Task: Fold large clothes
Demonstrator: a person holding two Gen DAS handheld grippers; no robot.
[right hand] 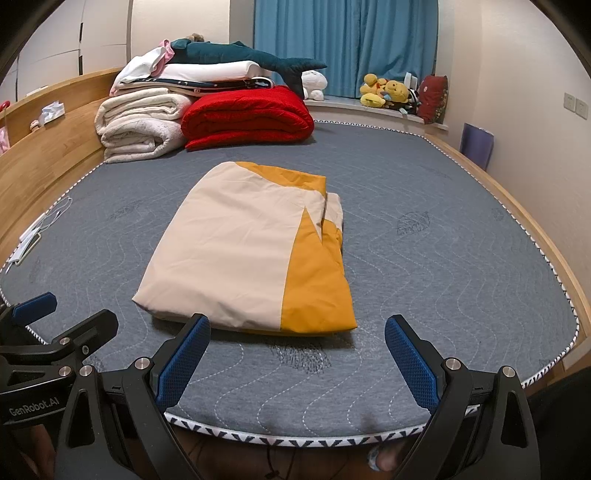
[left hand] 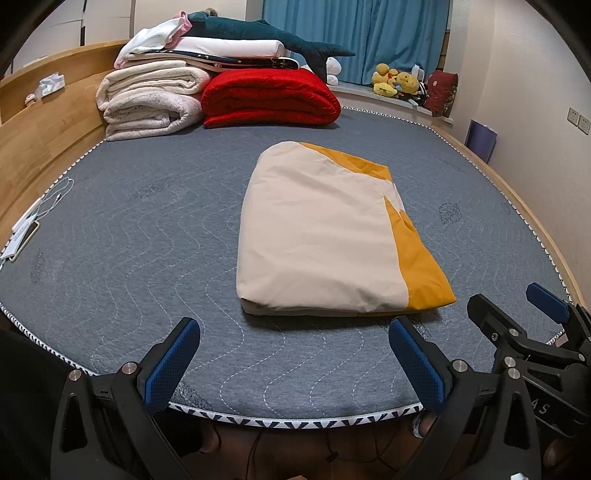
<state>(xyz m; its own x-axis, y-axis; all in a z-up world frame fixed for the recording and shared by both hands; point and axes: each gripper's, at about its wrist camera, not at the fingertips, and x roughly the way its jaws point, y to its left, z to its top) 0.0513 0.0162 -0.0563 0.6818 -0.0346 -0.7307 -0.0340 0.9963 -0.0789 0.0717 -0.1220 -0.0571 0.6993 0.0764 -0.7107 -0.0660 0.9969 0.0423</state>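
A cream and mustard-yellow cloth lies folded into a thick rectangle on the grey quilted mattress. It also shows in the right wrist view. My left gripper is open and empty, held above the mattress's near edge, short of the cloth's near edge. My right gripper is open and empty, just in front of the cloth's near edge. The right gripper also shows at the right of the left wrist view, and the left gripper shows at the left of the right wrist view.
Folded white blankets, a red blanket and a teal plush shark are stacked at the far end. A wooden bed frame runs along the left. A phone and cable lie at the left edge. Plush toys sit by the blue curtain.
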